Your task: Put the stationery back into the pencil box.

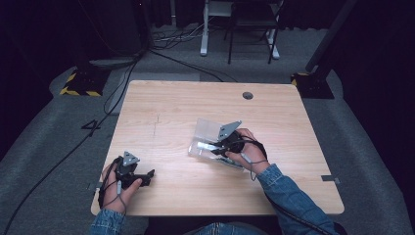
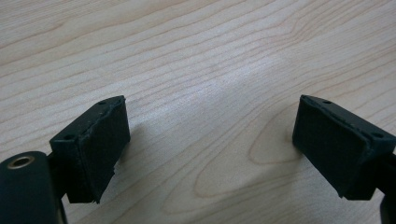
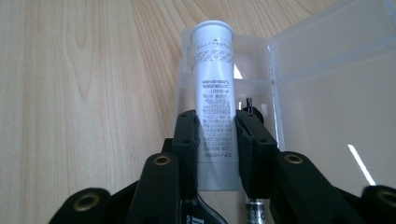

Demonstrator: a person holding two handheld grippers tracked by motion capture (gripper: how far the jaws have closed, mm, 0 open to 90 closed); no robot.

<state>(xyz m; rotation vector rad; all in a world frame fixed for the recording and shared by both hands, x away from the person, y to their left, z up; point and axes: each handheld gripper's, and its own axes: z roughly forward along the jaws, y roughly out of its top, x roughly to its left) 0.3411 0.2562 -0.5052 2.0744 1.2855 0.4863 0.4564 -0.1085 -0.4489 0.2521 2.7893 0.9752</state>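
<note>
A white printed tube point(image 3: 214, 88) lies lengthwise between the pads of my right gripper point(image 3: 217, 135), which is shut on it over a clear plastic box point(image 3: 327, 84) with its lid standing open. From the high view the right gripper point(image 1: 219, 145) holds the tube point(image 1: 203, 146) at the box point(image 1: 208, 128) near the table's middle. A small dark-tipped item point(image 3: 249, 103) sits in the box beside the right pad. My left gripper point(image 2: 210, 149) rests open over bare wood, nothing between its pads; in the high view the left gripper point(image 1: 147, 175) sits at the table's front left.
The wooden table point(image 1: 166, 112) has a round cable hole point(image 1: 247, 95) near its far edge. A chair and desk legs point(image 1: 249, 29) stand beyond the table, and cables run along the floor at the left.
</note>
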